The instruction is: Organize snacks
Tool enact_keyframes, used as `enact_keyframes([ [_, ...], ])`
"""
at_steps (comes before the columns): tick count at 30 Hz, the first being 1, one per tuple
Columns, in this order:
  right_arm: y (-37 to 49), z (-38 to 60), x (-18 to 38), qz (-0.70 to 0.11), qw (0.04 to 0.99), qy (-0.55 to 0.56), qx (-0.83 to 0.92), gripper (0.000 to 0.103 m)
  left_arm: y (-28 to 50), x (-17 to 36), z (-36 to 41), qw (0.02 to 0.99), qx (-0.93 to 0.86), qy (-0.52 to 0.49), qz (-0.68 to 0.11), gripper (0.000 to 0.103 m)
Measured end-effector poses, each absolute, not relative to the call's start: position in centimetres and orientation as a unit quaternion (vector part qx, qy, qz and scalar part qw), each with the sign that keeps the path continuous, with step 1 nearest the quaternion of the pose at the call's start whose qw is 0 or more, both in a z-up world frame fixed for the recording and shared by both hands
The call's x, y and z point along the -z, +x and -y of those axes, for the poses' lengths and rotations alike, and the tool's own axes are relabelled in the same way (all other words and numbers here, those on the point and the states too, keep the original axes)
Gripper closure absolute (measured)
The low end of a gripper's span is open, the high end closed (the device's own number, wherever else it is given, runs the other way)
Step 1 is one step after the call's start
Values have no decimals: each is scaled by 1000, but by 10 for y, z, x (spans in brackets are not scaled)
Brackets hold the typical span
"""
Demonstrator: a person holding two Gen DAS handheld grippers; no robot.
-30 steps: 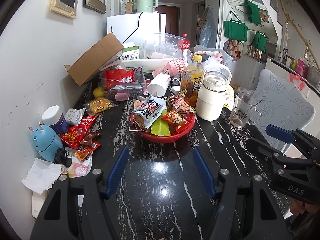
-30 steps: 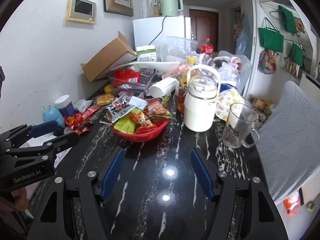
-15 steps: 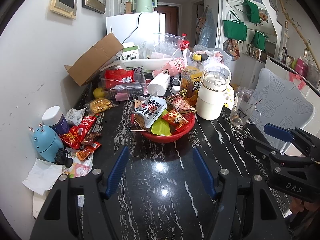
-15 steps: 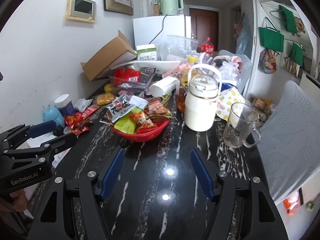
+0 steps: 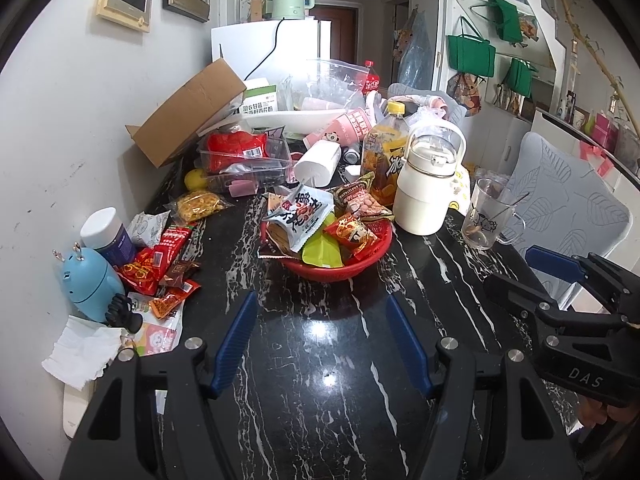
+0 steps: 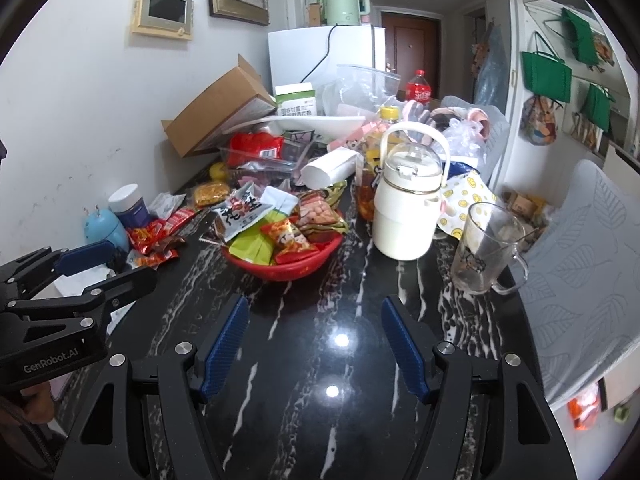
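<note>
A red basket (image 5: 362, 262) (image 6: 296, 268) piled with several snack packets stands mid-table on the black marble top. Loose red snack packets (image 5: 160, 256) (image 6: 156, 240) lie by the wall at the left, with a yellow noodle packet (image 5: 198, 205) farther back. My left gripper (image 5: 322, 308) hovers open over bare table in front of the basket, nothing between its blue fingers. My right gripper (image 6: 314, 312) is likewise open and empty, a little short of the basket. Each gripper shows at the edge of the other's view.
A cream jug (image 5: 426, 192) (image 6: 408, 208), a glass mug (image 5: 486, 220) (image 6: 482, 256) and an orange drink bottle (image 5: 384, 148) stand right of the basket. A blue gadget (image 5: 90, 284), a jar (image 5: 108, 234), tissue (image 5: 82, 350), a clear box and cardboard box (image 5: 188, 112) crowd the left and back.
</note>
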State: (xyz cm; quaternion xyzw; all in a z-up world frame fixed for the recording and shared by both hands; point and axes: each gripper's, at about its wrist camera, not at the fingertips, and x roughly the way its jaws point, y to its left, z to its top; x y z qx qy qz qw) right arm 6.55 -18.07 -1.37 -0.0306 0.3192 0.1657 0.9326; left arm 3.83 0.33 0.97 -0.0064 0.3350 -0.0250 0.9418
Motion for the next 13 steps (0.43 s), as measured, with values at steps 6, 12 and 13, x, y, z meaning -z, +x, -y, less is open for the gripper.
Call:
enact_keyframes([
  [6, 71, 183, 17, -326, 931, -29, -165, 34, 47, -5, -3, 941, 20, -5, -339, 37],
  [12, 78, 186, 24, -333, 928, -26, -164, 34, 54, 2, -2, 938, 27, -4, -346, 37],
  [13, 79, 185, 25, -335, 927, -26, -164, 34, 56, 3, -2, 937, 29, -5, -348, 37],
])
